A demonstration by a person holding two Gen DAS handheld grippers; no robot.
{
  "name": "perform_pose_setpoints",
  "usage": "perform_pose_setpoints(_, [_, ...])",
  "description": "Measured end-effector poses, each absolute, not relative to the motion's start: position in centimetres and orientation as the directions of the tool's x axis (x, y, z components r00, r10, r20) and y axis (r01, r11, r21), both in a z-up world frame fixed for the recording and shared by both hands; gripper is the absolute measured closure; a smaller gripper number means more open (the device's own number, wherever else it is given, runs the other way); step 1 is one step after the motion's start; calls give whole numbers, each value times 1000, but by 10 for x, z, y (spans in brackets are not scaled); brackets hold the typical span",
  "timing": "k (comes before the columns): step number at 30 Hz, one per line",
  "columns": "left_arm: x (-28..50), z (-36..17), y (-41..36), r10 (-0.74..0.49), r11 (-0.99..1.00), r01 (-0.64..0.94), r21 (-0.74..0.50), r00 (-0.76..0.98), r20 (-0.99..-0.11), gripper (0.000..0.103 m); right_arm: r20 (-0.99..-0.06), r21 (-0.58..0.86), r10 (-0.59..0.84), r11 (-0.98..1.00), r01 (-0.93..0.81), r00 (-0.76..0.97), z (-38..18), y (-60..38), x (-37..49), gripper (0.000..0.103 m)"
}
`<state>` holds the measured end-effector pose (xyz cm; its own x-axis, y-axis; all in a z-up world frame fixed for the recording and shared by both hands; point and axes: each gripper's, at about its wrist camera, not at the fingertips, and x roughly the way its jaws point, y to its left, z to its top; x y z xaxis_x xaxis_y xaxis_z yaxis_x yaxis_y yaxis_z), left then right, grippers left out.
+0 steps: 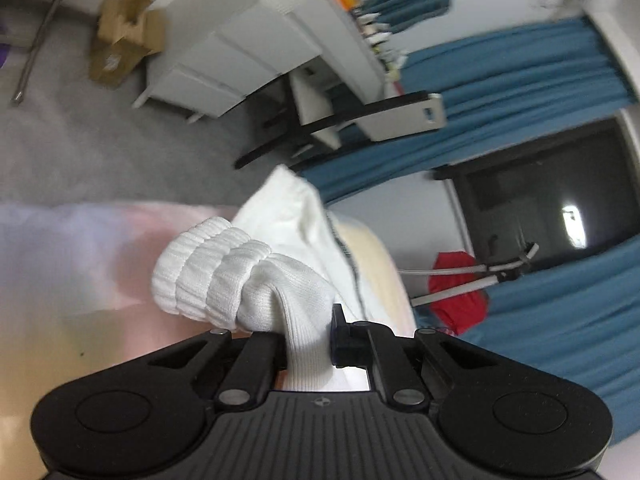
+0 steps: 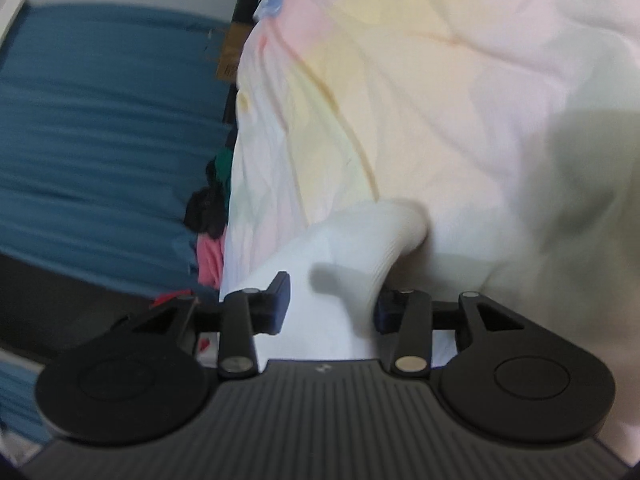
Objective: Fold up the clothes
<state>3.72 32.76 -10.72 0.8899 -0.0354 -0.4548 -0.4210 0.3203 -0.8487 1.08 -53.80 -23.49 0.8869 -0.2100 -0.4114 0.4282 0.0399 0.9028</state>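
In the left wrist view, a bundle of white socks (image 1: pixel 224 276) with ribbed cuffs hangs above the pastel bedsheet (image 1: pixel 80 248). My left gripper (image 1: pixel 308 334) is shut on the knit fabric just behind the cuffs. More white cloth (image 1: pixel 288 208) trails behind the bundle. In the right wrist view, a white sock (image 2: pixel 352 248) lies on the pastel sheet (image 2: pixel 440 80) and runs between the jaws of my right gripper (image 2: pixel 332 306). Those jaws stand apart, and the blue pads (image 2: pixel 282 300) sit beside the sock without pinching it.
A white dresser (image 1: pixel 248 48), a cardboard box (image 1: pixel 120 40) and a black-legged chair (image 1: pixel 340 120) stand on grey carpet. Blue curtains (image 1: pixel 520 92) frame a dark window. Red cloth (image 1: pixel 456 296) hangs on a rack. Dark, green and pink clothes (image 2: pixel 212 216) lie at the bed's edge.
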Motion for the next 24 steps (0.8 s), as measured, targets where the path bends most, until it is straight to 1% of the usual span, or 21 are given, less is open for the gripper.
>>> perform_pose_setpoints(3, [30, -116, 340, -48, 304, -426, -852, 886, -461, 96, -420, 898, -254, 22, 440, 871, -240, -548, 6, 59])
perform_pose_setpoints(4, [31, -117, 340, -49, 309, -427, -850, 885, -463, 96, -410, 900, -267, 36, 434, 872, -239, -551, 5, 64])
perform_pose_setpoints(5, [32, -117, 341, -49, 315, -428, -847, 884, -465, 96, -391, 904, -283, 57, 423, 875, -236, -553, 3, 76])
perform_pose_setpoints(6, [32, -117, 341, -50, 323, -428, -844, 883, -466, 96, -373, 907, -298, 81, 412, 879, -232, -554, 2, 85])
perform_pose_setpoints(7, [31, -117, 341, -53, 328, -427, -843, 882, -468, 96, -359, 905, -315, 114, 411, 879, -225, -554, 2, 91])
perform_pose_setpoints(9, [29, -116, 338, -59, 338, -425, -840, 881, -470, 96, -342, 880, -356, 202, 429, 869, -206, -550, 2, 93])
perform_pose_setpoints(11, [31, -118, 338, -74, 342, -422, -839, 879, -472, 96, -315, 817, -444, 322, 478, 839, -177, -537, 2, 94])
perform_pose_setpoints(13, [32, -119, 338, -83, 347, -421, -838, 876, -475, 96, -226, 708, -547, 477, 522, 806, -142, -513, 1, 95])
perform_pose_setpoints(14, [31, -119, 337, -79, 352, -423, -835, 875, -477, 96, -181, 618, -595, 551, 561, 783, -128, -499, 3, 95])
perform_pose_setpoints(15, [30, -118, 337, -76, 356, -425, -832, 874, -480, 96, -158, 553, -626, 584, 594, 763, -119, -488, 5, 95])
perform_pose_setpoints(16, [30, -117, 336, -72, 361, -427, -829, 873, -482, 96, -168, 526, -645, 581, 621, 746, -118, -483, 8, 95])
perform_pose_setpoints(17, [29, -117, 336, -69, 366, -429, -826, 872, -484, 95, -208, 522, -658, 551, 651, 724, -121, -483, 9, 95])
perform_pose_setpoints(19, [29, -116, 335, -65, 370, -439, -819, 867, -494, 95, -375, 557, -655, 406, 725, 655, -140, -492, 9, 94])
perform_pose_setpoints(21, [29, -115, 334, -59, 377, -446, -812, 863, -502, 95, -562, 556, -610, 222, 801, 559, -164, -505, 3, 94])
perform_pose_setpoints(22, [29, -113, 333, -55, 382, -448, -808, 862, -504, 95, -629, 550, -575, 148, 822, 524, -175, -509, -2, 94])
perform_pose_setpoints(24, [28, -110, 332, -46, 395, -452, -799, 859, -509, 95, -688, 535, -529, 92, 840, 496, -187, -515, -7, 94])
